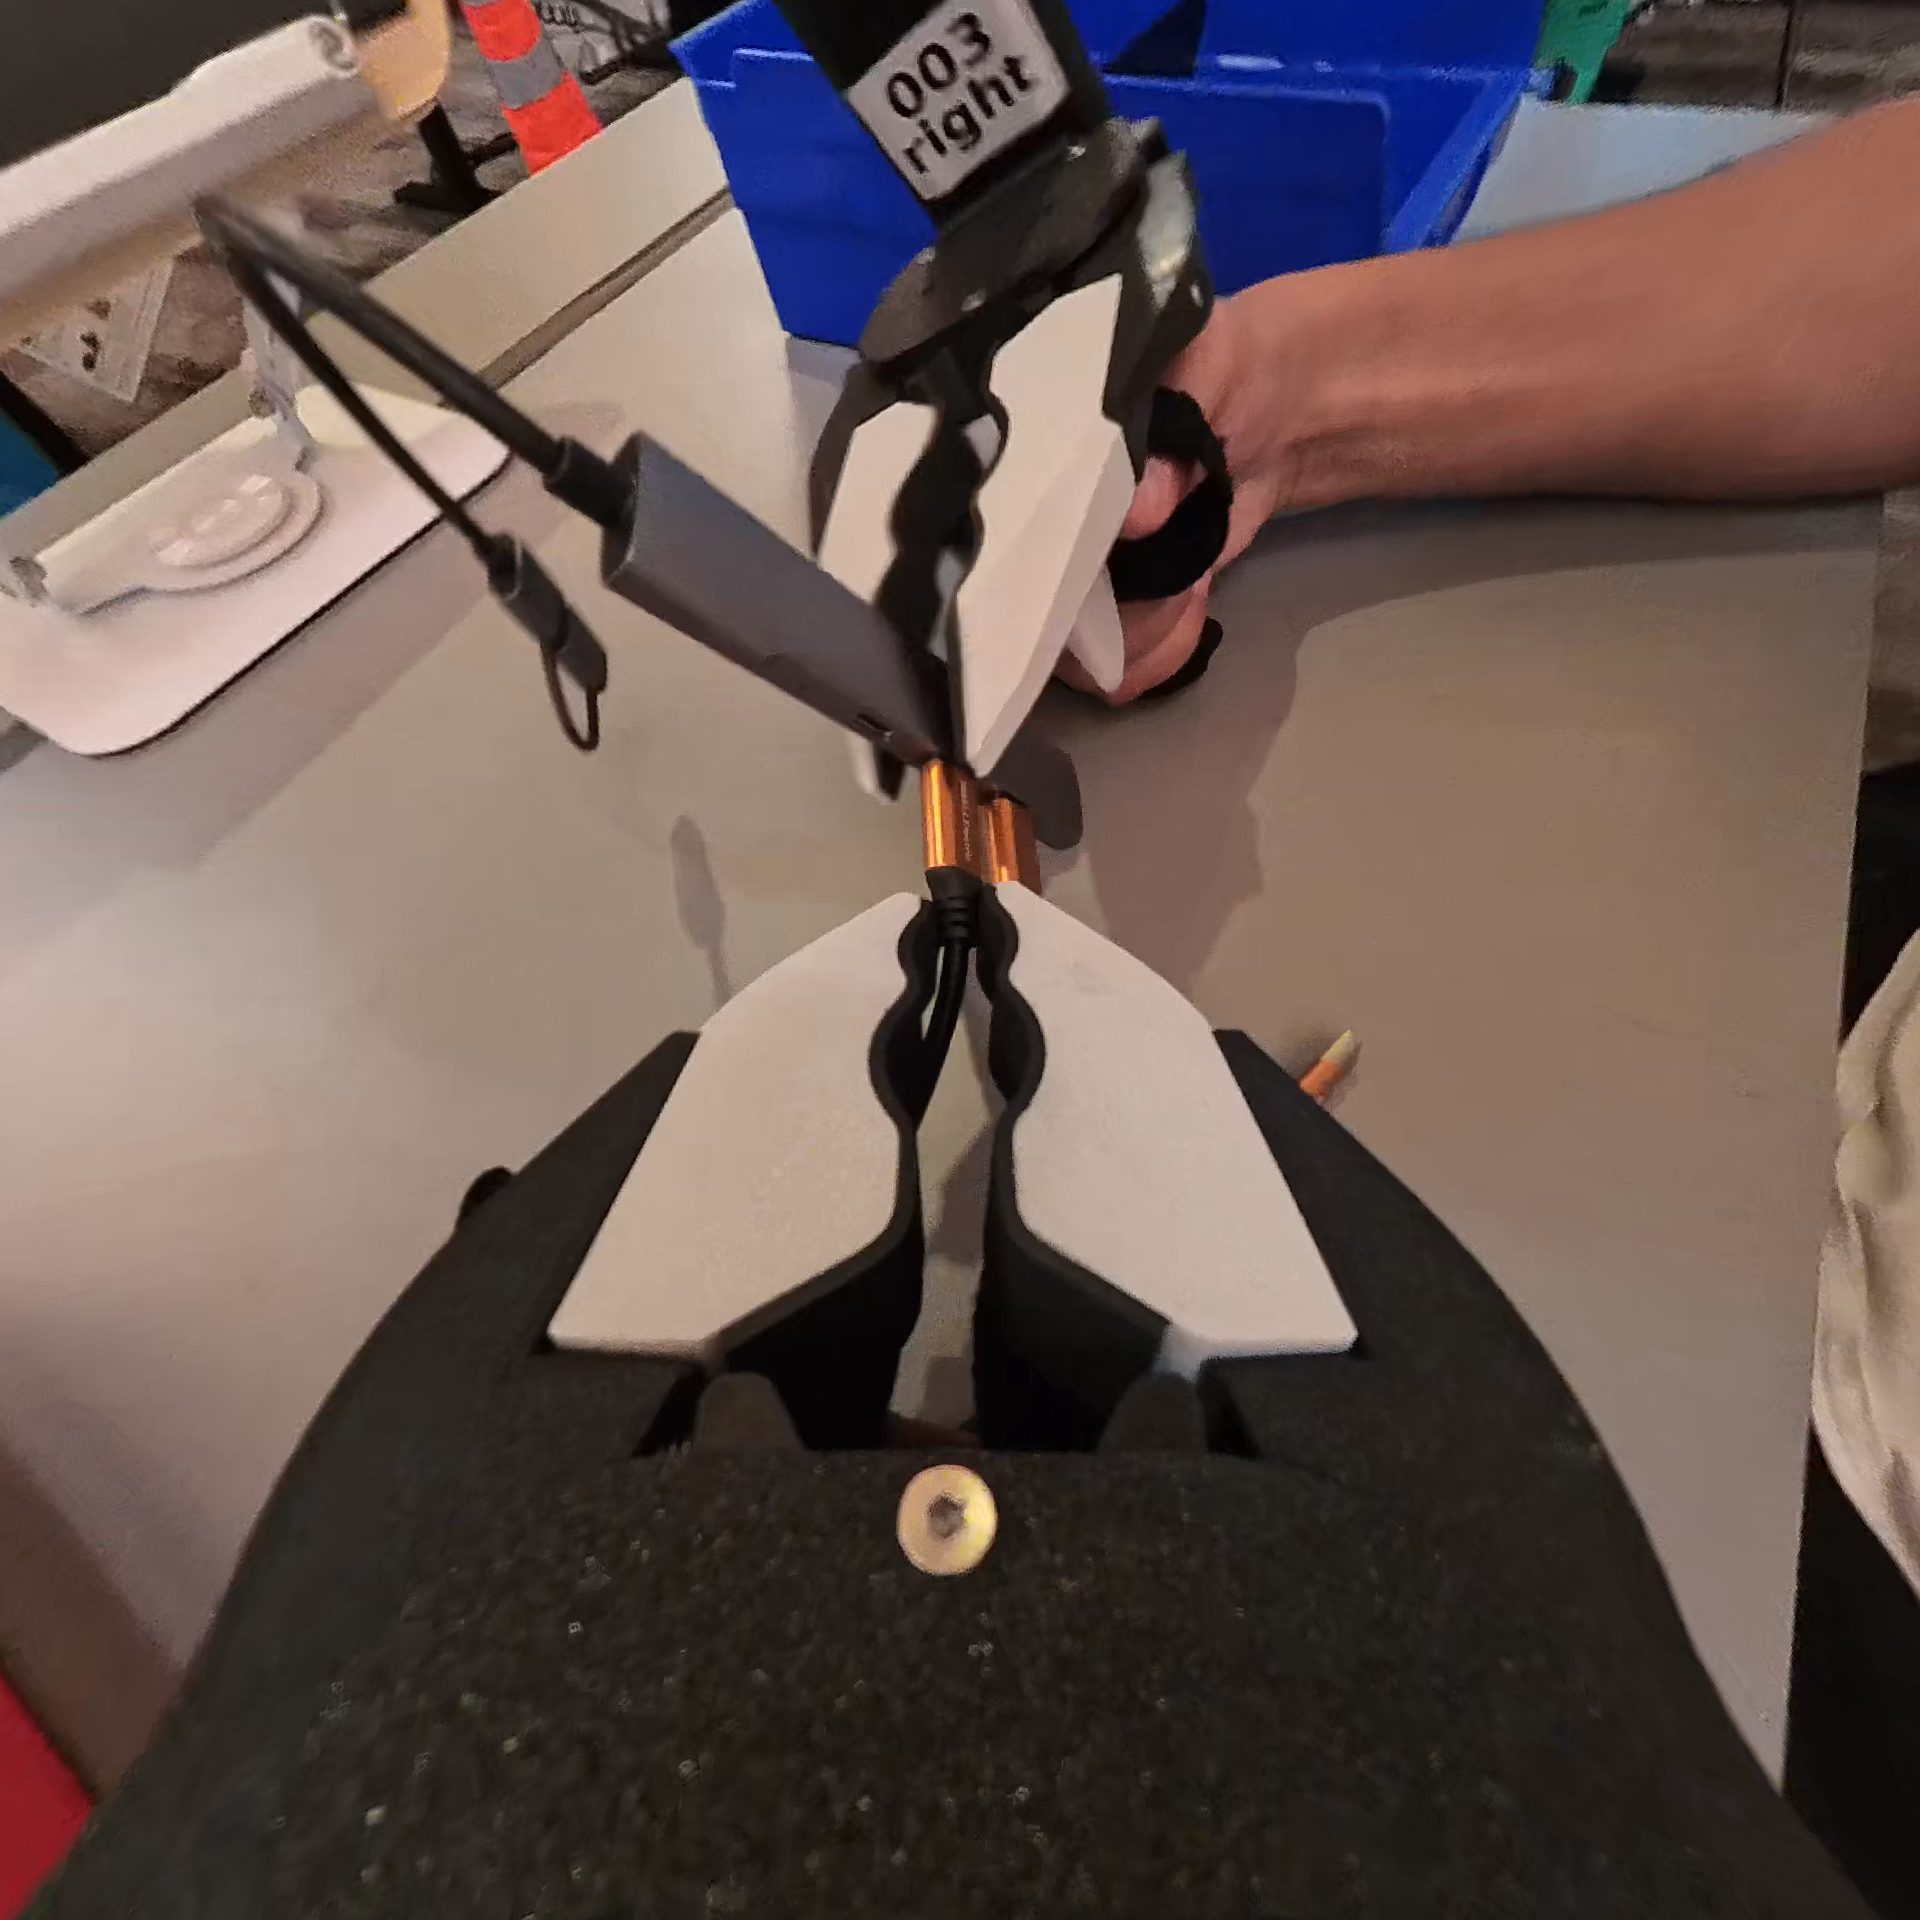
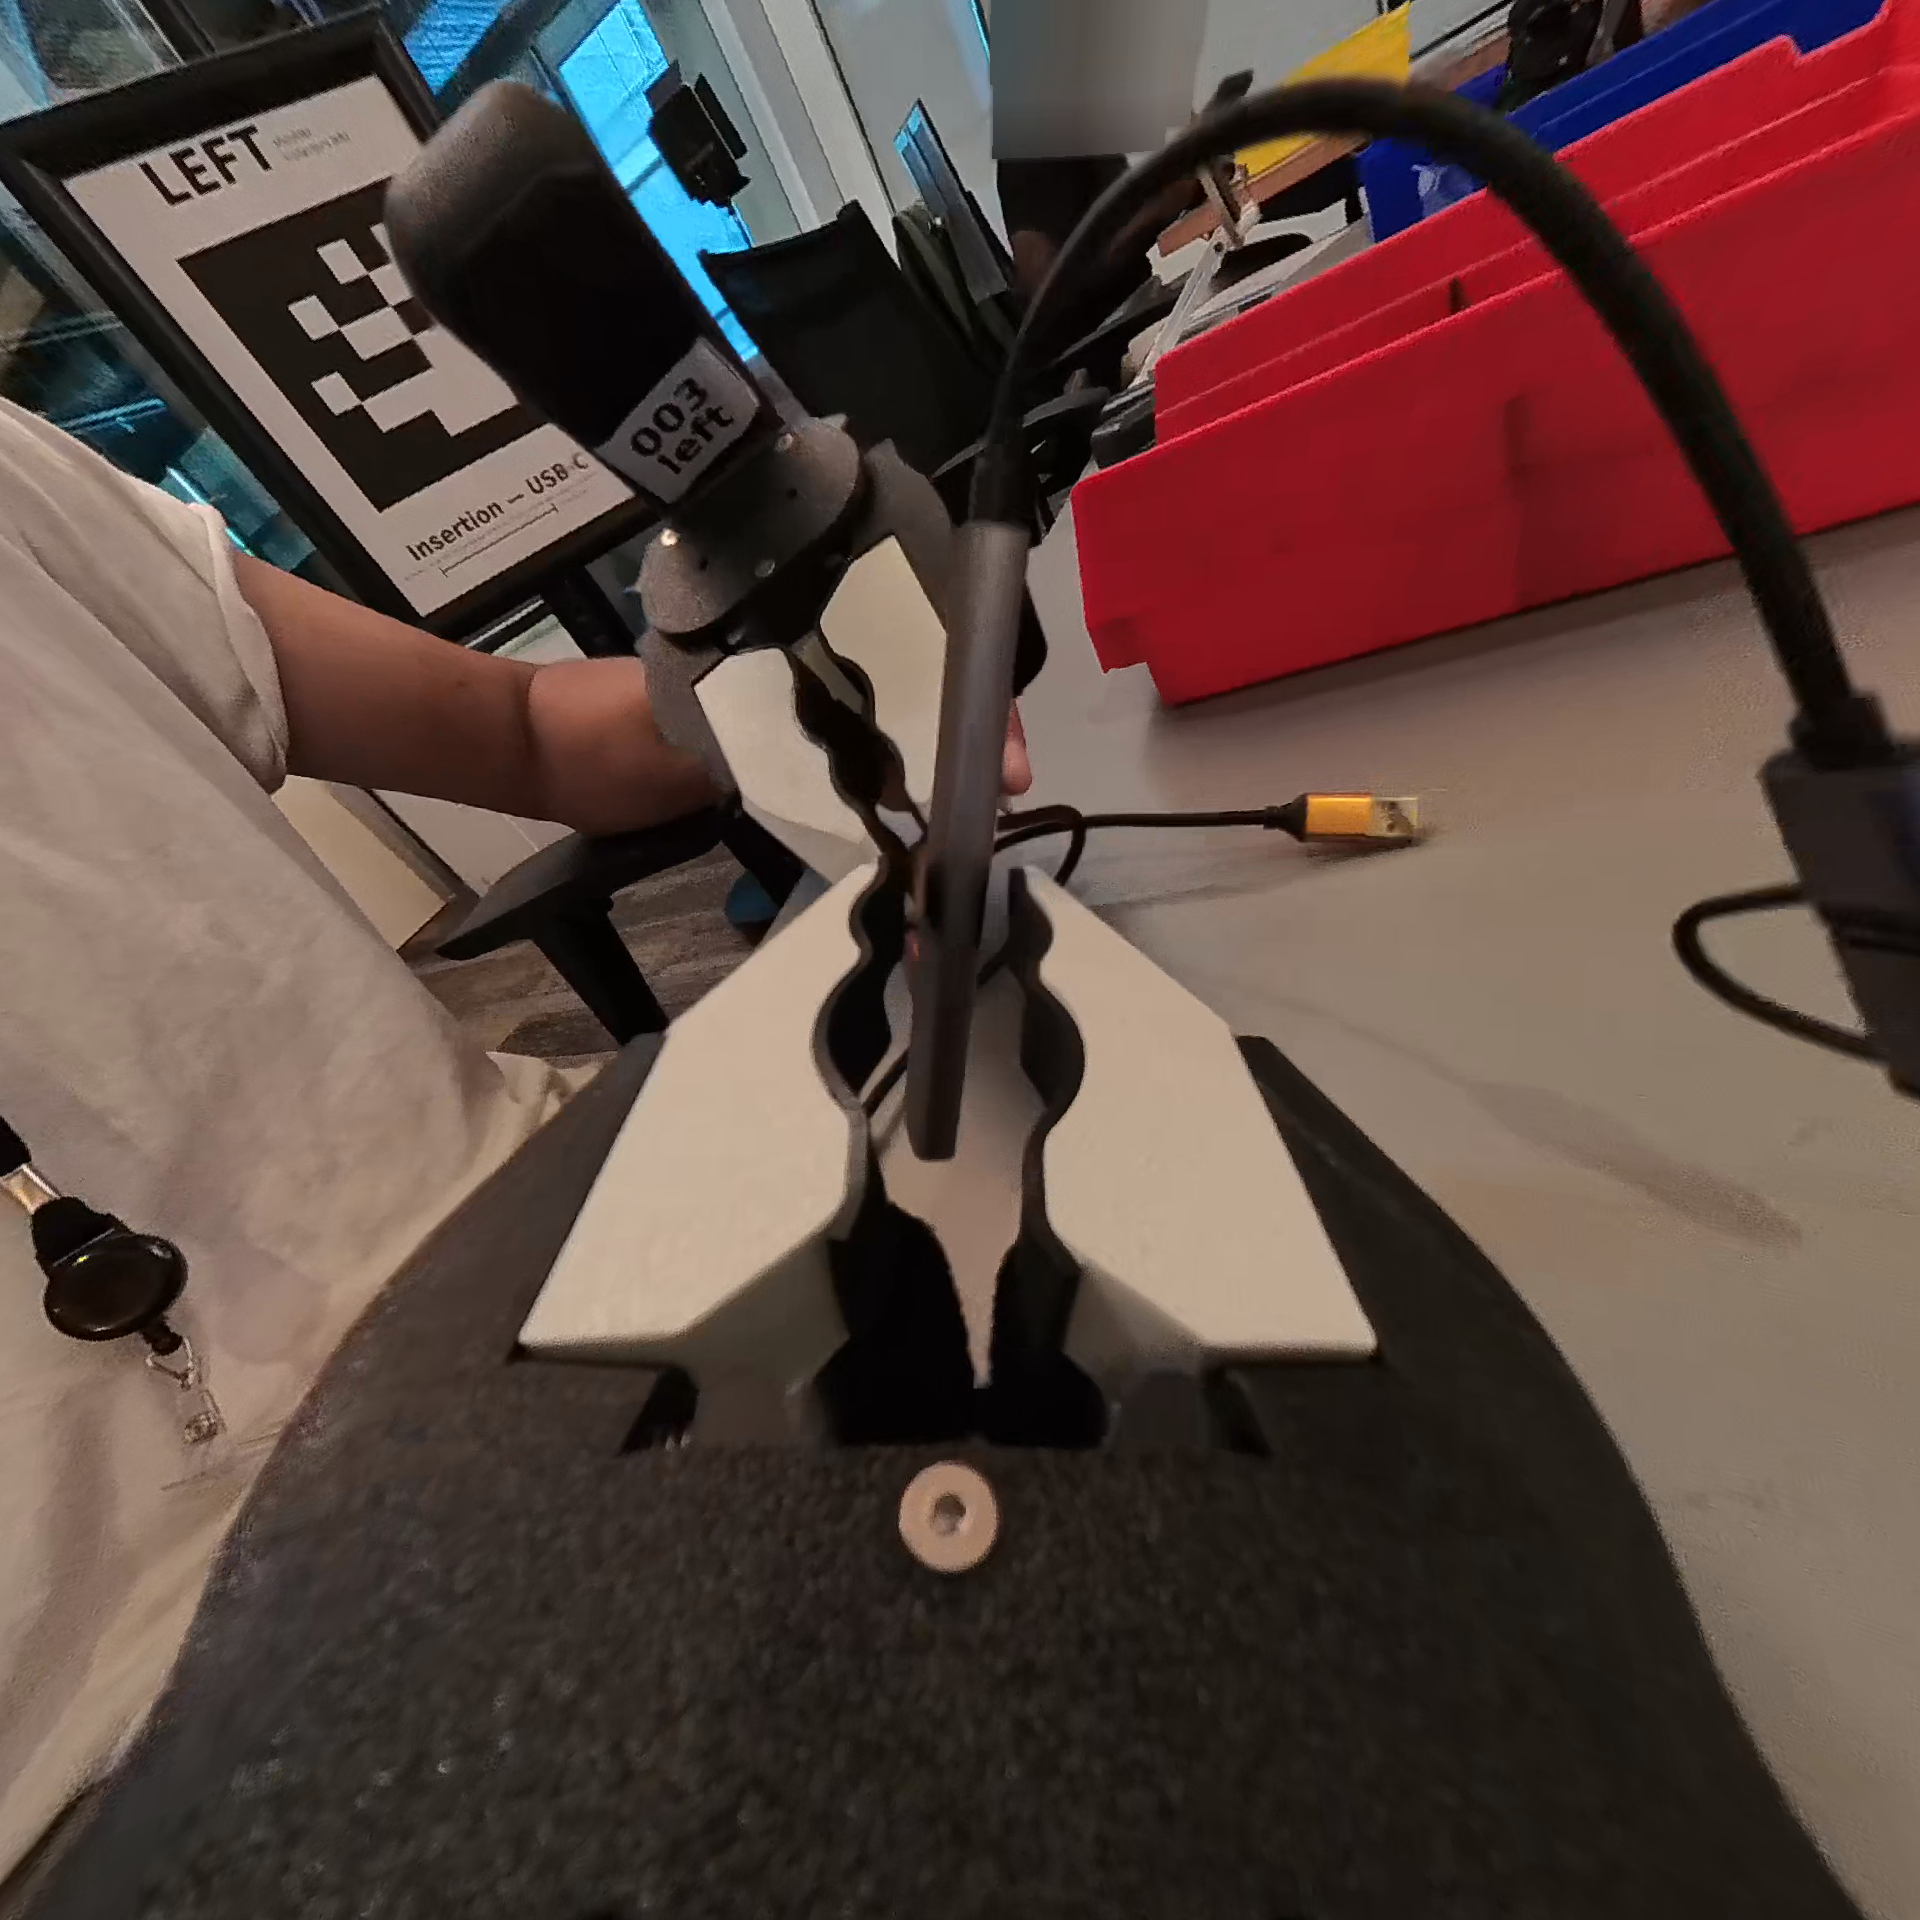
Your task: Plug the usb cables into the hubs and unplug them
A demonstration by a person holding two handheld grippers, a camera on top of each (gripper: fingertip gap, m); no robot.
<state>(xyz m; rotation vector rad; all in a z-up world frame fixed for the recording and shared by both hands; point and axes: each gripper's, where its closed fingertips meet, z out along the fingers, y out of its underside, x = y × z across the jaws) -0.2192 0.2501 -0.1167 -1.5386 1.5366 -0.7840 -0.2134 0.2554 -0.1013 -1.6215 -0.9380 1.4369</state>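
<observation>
My left gripper [image 1: 961, 909] is shut on a black cable just behind its orange metal plug [image 1: 971, 831]. The plug's tip meets the end of a slim grey hub [image 1: 769, 603]. My right gripper [image 1: 935, 753] comes down from above and is shut on that end of the hub. In the right wrist view the hub [image 2: 961, 727] stands edge-on between the right gripper's fingers [image 2: 948, 883], with the left gripper [image 2: 894, 831] just behind it. The hub's black lead [image 2: 1621, 270] arcs over to a dark connector [image 2: 1860, 862]. The joint between plug and hub is hidden.
A second orange plug [image 2: 1351, 821] lies on the grey table [image 2: 1455, 1039]. A red bin [image 2: 1507, 436] stands behind it and a blue bin [image 1: 1247, 166] at the far edge. A white stand [image 1: 156, 613] sits at the left. A framed marker sign [image 2: 312, 312] stands beyond the person's forearm [image 1: 1558, 364]. Less than 4 cm separates the two grippers' tips.
</observation>
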